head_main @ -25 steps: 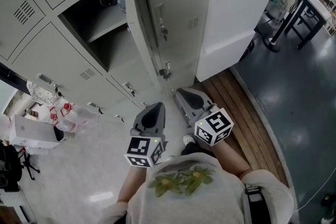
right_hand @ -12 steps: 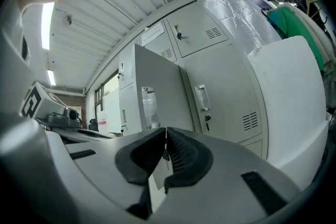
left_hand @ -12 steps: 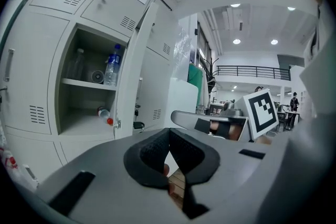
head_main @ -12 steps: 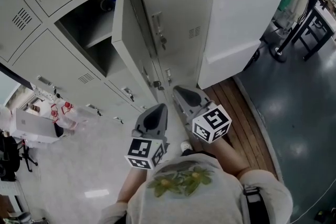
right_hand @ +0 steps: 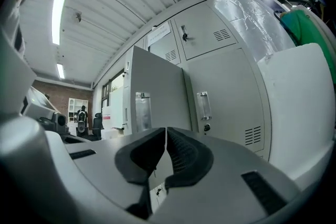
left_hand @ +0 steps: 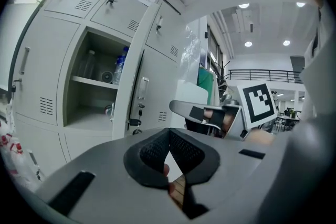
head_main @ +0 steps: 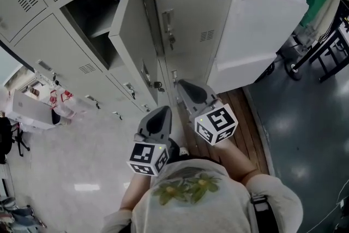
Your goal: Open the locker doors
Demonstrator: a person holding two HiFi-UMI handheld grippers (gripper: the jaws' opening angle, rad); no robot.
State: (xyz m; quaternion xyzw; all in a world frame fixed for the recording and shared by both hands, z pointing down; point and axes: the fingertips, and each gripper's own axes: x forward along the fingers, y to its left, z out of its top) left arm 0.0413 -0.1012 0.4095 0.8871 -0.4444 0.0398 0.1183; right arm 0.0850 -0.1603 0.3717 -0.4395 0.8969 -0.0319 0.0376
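**Left gripper** (left_hand: 168, 132): jaws closed tip to tip, nothing between them. It is held in front of the person's chest, with its marker cube (head_main: 147, 158) nearest the body.

**Right gripper** (right_hand: 166, 131): jaws closed, pads together, empty. It is held just beside the left one and reaches a little nearer the lockers.

**Open locker door** (head_main: 131, 30): grey metal, swung out from the bank with its free edge toward the grippers. A key (head_main: 157, 84) hangs in the lock at its lower corner. Neither gripper touches the door.

**Open compartment** (head_main: 90, 13): one shelf. The left gripper view shows a blue-capped bottle (left_hand: 120, 64) on it.

**Closed locker door** (head_main: 191, 8): just right of the open one, with a handle and a vent.

**White cabinet** (head_main: 262, 24): stands against the lockers' right end.

**Wooden strip** (head_main: 245, 123): floor boards below the cabinet.
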